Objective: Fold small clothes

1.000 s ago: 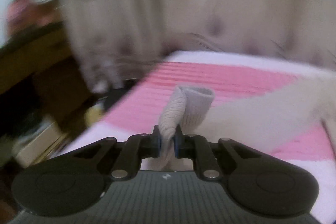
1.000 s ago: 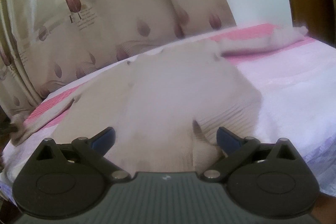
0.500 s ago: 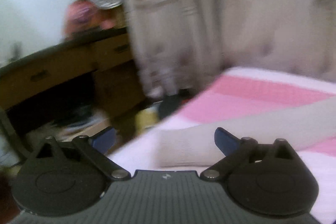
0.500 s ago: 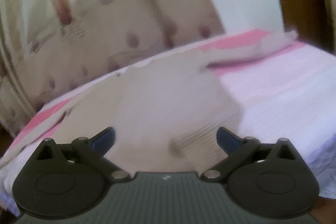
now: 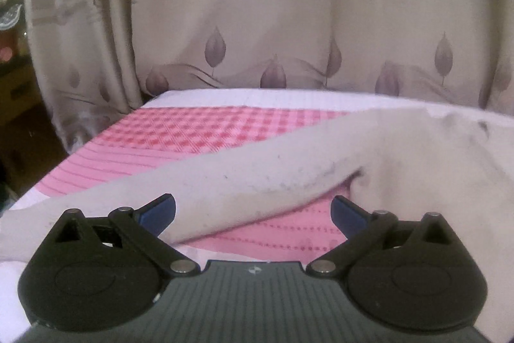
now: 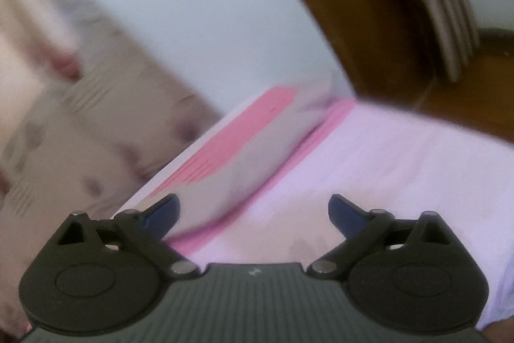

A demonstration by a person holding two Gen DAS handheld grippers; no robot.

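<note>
On the pink bed cover (image 5: 199, 134): cream sweater (image 5: 417, 169) spread flat, sleeve (image 5: 225, 192) stretched out — nothing folded yet (by the look of it). Left gripper (image 5: 253, 211) just spread wide, empty; right gripper (image 6: 253, 211) apart, empty — every fold left.

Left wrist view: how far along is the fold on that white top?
Done: the white top lies on the pink bedspread with its sleeve stretched out flat. In hand: nothing. The left gripper has just been opening and is open over the sleeve; the right gripper is open too. Left: no fold shows yet, sleeves or body.
</note>
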